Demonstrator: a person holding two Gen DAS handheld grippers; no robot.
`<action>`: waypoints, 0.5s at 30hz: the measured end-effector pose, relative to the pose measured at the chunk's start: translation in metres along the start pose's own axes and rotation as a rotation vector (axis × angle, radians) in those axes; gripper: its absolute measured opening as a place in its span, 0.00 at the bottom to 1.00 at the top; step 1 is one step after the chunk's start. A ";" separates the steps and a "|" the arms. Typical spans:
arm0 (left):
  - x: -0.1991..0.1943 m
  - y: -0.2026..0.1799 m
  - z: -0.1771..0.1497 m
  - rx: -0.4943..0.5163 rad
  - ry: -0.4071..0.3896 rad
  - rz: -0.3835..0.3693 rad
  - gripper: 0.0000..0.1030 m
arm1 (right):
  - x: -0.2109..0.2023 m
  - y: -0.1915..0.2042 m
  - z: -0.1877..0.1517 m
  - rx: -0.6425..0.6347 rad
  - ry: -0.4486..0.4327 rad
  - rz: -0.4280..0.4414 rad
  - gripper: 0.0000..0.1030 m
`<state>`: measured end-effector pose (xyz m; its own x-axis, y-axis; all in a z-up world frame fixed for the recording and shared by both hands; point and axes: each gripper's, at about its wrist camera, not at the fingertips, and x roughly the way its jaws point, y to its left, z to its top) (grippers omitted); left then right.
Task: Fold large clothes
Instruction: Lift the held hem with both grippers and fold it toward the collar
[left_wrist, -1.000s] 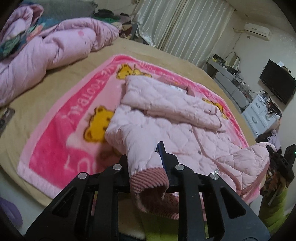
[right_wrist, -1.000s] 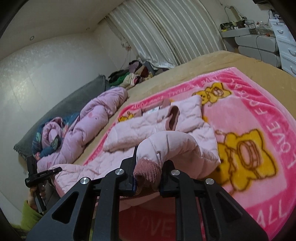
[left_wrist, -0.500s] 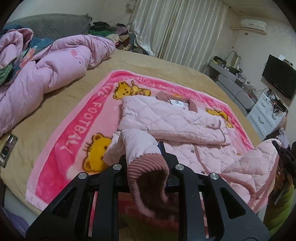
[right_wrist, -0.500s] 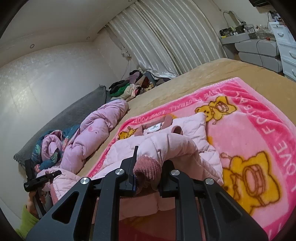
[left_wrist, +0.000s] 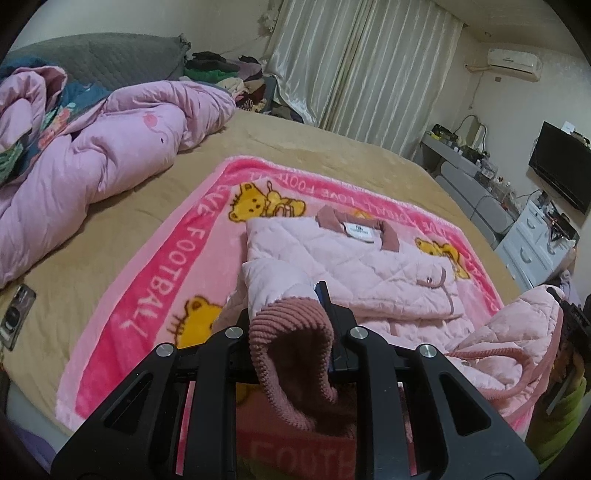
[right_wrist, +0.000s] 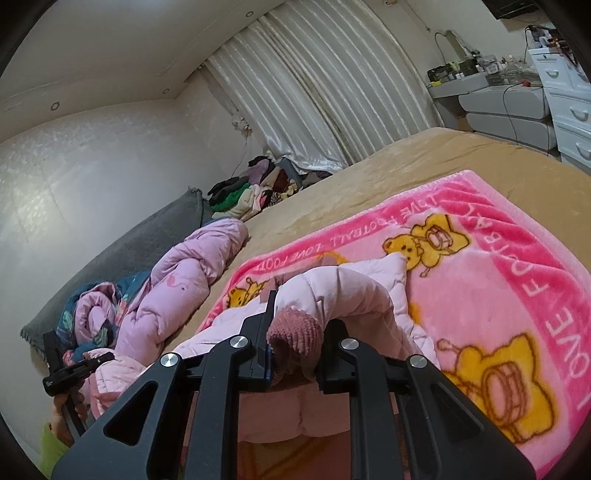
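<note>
Jacket | left gripper clamps ribbed hem | right gripper clamps ribbed hem

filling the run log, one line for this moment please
left tongs: shut on cuff | right tongs: shut on cuff | jacket: on blanket

The right gripper is clamped on a ribbed, dusty-pink hem of the pink quilted jacket, which arches up over the pink bear blanket. At the far left, the left gripper grips another part of the jacket — beside a rumpled pink quilt.
</note>
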<state>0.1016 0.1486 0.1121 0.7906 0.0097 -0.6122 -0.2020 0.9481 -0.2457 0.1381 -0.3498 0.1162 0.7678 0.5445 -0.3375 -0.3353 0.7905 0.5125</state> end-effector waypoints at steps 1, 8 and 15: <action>0.001 -0.001 0.003 0.000 -0.005 0.001 0.13 | 0.001 -0.001 0.002 0.001 -0.004 -0.002 0.14; 0.009 -0.004 0.024 -0.005 -0.040 0.010 0.13 | 0.013 -0.006 0.019 0.004 -0.044 -0.004 0.14; 0.023 -0.011 0.046 -0.002 -0.065 0.018 0.13 | 0.032 -0.009 0.038 0.008 -0.064 -0.026 0.14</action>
<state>0.1484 0.1533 0.1355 0.8225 0.0475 -0.5668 -0.2176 0.9470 -0.2363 0.1862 -0.3500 0.1307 0.8095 0.5046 -0.3000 -0.3107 0.8019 0.5104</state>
